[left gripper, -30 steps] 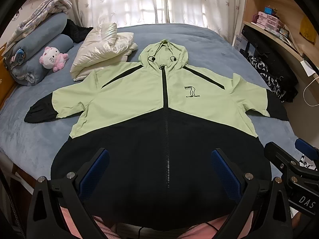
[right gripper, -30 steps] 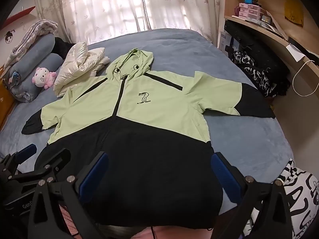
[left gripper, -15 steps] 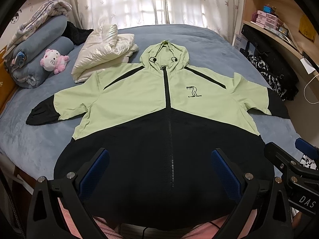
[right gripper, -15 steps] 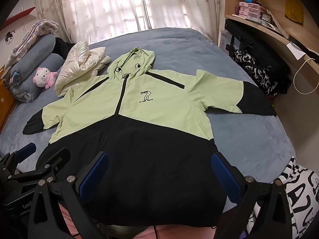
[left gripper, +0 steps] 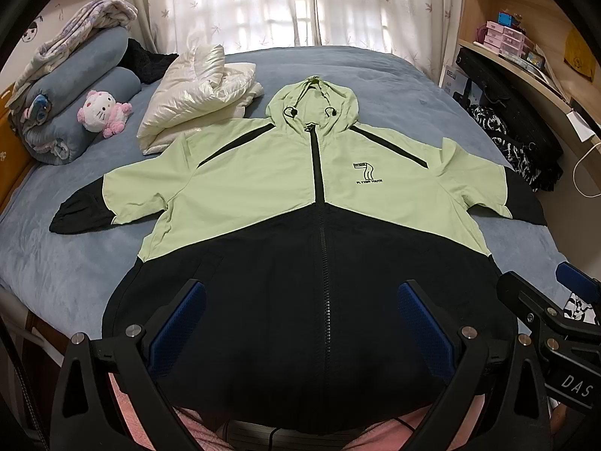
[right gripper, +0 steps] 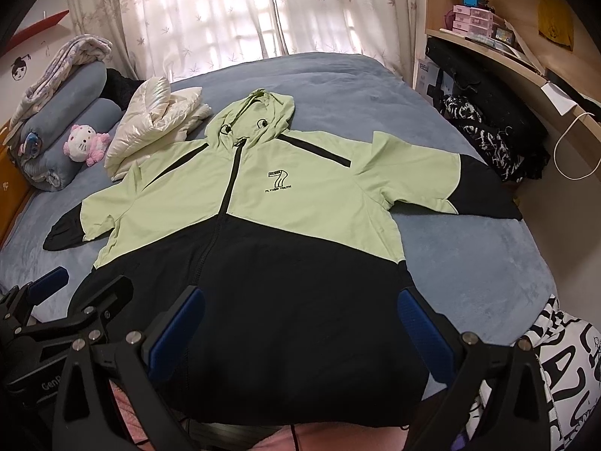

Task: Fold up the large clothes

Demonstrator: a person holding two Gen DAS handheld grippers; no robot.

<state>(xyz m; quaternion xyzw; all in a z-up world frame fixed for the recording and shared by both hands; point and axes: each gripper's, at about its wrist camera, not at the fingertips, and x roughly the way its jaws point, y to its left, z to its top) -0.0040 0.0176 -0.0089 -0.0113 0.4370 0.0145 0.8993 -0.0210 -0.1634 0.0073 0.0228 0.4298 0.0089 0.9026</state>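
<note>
Left wrist view: jacket (left gripper: 300, 195) spread flat, front up, zipper closed, on the blue bed (left gripper: 394, 86); hood pointing toward the curtains, black hem nearest the camera, both sleeves extended sideways with black cuffs at the ends. Left gripper (left gripper: 300, 323) held above the hem, jaws spread wide, nothing between the blue pads (left gripper: 176, 323). Right gripper (left gripper: 556, 323) visible at the right edge, also clear of the fabric. White puffer jacket (left gripper: 195, 101) touching or slightly overlapping the shoulder on the left of the picture; plush toy (left gripper: 101, 112) and rolled bedding (left gripper: 75, 86) well apart. Judged step: approach for the first fold, with no fabric gripped yet. For a clean fold, take one layer edge only at the cuff or sleeve seam, pinch fully before lifting, and carry the sleeve across the chest without dragging the body. Right wrist view: same jacket (right gripper: 263, 203) seen from the other side; sleeve (right gripper: 432, 184) on the right of the picture lying flat near the bed edge, beside the dark clutter below the shelf (right gripper: 499, 56). Right gripper (right gripper: 300, 327) likewise above the hem, jaws spread, empty; left gripper (right gripper: 67, 308) at the left edge. Advised: keep the hem aligned with the bed edge, mirror both sleeve folds symmetrically about the zipper, avoid catching the puffer jacket (right gripper: 157, 120) when lifting the far sleeve, and smooth the slippery shell fabric before the next fold.
</note>
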